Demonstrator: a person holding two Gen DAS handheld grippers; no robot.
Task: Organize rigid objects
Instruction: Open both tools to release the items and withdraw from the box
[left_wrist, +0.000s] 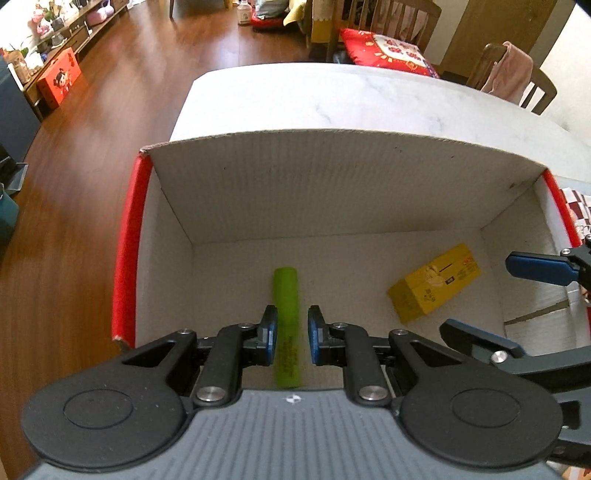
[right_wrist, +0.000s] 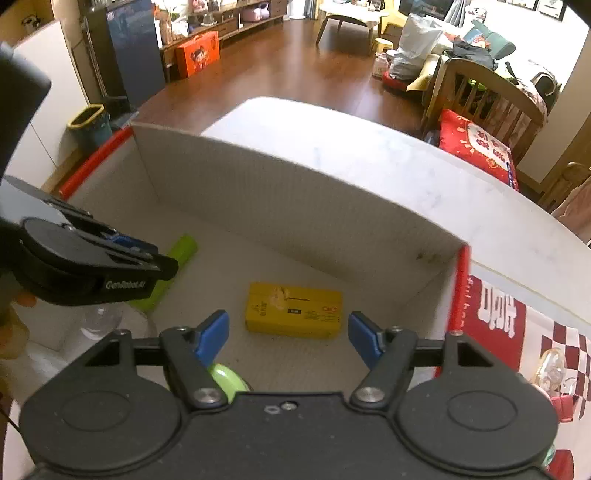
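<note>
White tabletop (left_wrist: 332, 96) holds our cardboard box (left_wrist: 332, 177). Our left hand-held gripper (left_wrist: 291, 332) pinches the green tube (left_wrist: 286, 291) low inside; the right hand-held gripper (right_wrist: 288, 336) gapes empty over the yellow box (right_wrist: 293, 310). Next we let go.

dark red-brown wood floor (left_wrist: 122, 92), glossy with daylight. white marble-look table (left_wrist: 332, 99) in the middle. wooden chairs (right_wrist: 487, 99) behind, one bearing a red patterned cushion (left_wrist: 388, 51). low wooden shelf unit (right_wrist: 236, 18) along the far wall, orange gift box (right_wrist: 197, 53) leaning against it. pale walls.
</note>
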